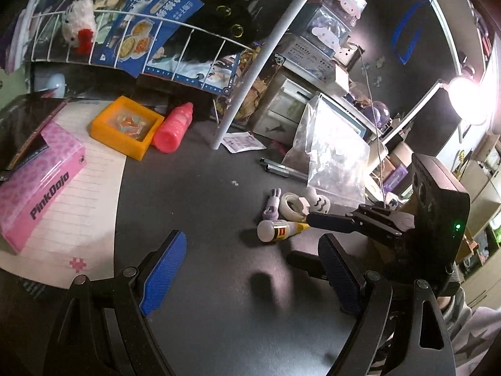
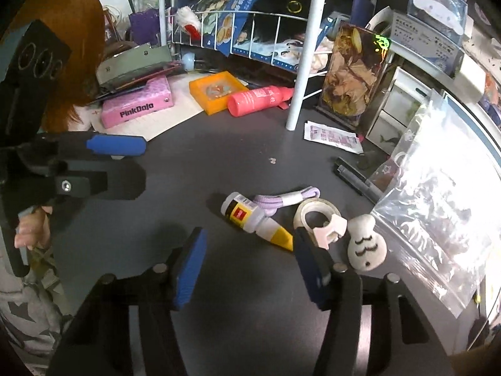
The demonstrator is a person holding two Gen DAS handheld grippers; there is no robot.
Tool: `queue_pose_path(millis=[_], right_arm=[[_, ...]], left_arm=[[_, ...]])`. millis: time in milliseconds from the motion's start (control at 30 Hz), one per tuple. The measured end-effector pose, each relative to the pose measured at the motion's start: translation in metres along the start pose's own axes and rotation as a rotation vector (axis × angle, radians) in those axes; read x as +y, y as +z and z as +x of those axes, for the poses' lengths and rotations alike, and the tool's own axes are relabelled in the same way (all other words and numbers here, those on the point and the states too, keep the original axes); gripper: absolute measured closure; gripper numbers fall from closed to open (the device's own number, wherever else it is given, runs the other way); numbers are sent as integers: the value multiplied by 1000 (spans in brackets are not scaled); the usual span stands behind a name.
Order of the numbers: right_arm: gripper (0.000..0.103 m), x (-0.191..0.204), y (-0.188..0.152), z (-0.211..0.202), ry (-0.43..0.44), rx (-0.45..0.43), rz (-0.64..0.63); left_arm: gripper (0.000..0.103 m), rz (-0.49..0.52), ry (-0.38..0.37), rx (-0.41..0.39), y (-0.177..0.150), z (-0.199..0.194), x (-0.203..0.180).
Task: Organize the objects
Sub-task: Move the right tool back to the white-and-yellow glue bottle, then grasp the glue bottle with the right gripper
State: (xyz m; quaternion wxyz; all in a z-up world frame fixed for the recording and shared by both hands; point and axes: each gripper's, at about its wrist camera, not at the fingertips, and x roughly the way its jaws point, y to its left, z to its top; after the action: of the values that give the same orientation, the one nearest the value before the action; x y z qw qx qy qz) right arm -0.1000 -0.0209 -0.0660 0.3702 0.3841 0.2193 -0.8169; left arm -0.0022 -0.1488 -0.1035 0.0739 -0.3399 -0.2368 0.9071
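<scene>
Hovering over the dark worktop (image 2: 194, 163), the right gripper (image 2: 250, 263) has its jaws spread with nothing between the blue pads; the right pad sits just beside the yellow tip of the glue bottle (image 2: 247, 216), but whether it touches it I cannot tell. That bottle lies on its side, white cap pointing away, next to a lilac strap (image 2: 281, 199), a tape roll (image 2: 316, 216) and a white charm (image 2: 366, 247) with a drawn face, all clustered near a clear zip bag (image 2: 438, 219). Two dark pens (image 2: 353, 175) lie just beyond the tape, close to the bag's edge. The left gripper (image 1: 250, 269) also hangs above bare worktop with its jaws wide apart and empty, well short of the same cluster. Farther back, an orange tray (image 2: 216, 92) holds small colourful pieces, and a pink bottle (image 2: 260, 98) lies on its side just beside it, near the foot of a white pole (image 2: 305, 50). A pink box (image 1: 37, 191) marked PinkDojo rests on a lined sheet (image 1: 84, 206) at the left. A small printed sachet (image 2: 332, 138) lies flat past the pole. Behind, a white wire rack (image 1: 141, 31) carries blue booklets and a white plush toy (image 1: 78, 25). A bright lamp (image 1: 466, 100) glares at the far right of the left view.
</scene>
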Motion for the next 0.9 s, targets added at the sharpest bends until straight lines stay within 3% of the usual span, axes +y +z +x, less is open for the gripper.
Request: queue_pose_path(millis=[367, 500, 900], right_arm=[[59, 5, 1, 7, 43, 27, -5], [70, 12, -1, 7, 34, 37, -27], [67, 4, 6, 16, 11, 18, 2]], left_arm=[[18, -6, -3, 2, -2, -1, 3], [18, -3, -7, 0, -3, -3, 2], [18, -13, -3, -11, -6, -10, 5]])
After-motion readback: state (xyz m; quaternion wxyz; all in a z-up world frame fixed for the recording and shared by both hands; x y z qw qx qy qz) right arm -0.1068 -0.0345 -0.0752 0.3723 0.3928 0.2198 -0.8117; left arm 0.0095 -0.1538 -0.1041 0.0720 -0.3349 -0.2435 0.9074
